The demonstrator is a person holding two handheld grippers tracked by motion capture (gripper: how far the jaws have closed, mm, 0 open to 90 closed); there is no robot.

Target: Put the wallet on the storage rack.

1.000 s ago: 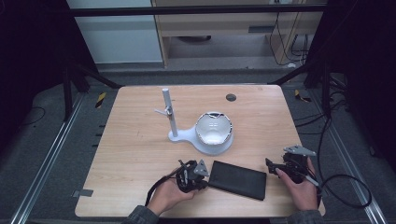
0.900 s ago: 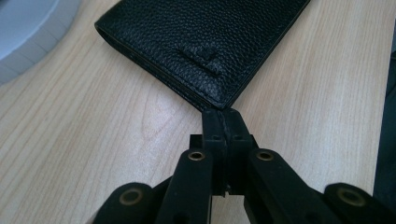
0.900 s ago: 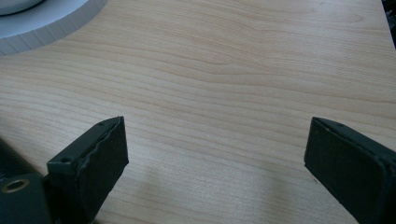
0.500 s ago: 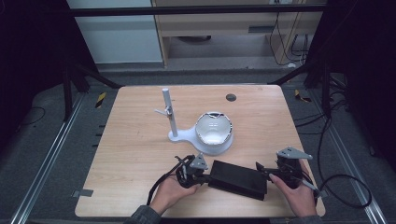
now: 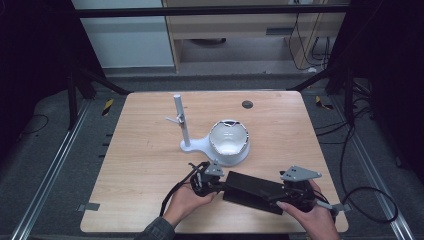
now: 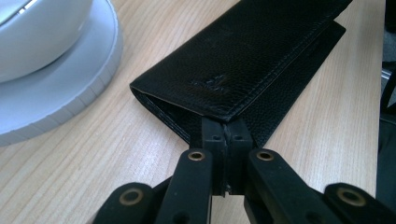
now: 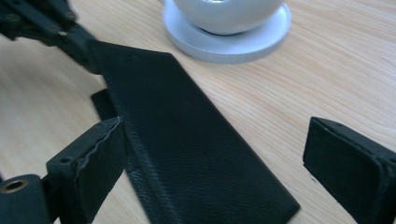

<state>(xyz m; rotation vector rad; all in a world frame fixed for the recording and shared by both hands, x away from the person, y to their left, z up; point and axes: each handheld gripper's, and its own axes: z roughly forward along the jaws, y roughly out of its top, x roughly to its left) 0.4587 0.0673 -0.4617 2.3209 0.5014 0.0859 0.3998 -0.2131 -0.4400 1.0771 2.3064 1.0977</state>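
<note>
Right claw (image 5: 280, 196) now spread over the wallet (image 5: 252, 189), nearer than before; left claw (image 5: 216, 183) pinching its corner.

Wallet (image 6: 243, 56) – grained matt black leather; table (image 5: 150, 165) – pale wood grain.

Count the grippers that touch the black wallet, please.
1. The left gripper is shut on the near-left end of the black wallet. The right gripper has open jaws around the other end, not pressing it.
</note>
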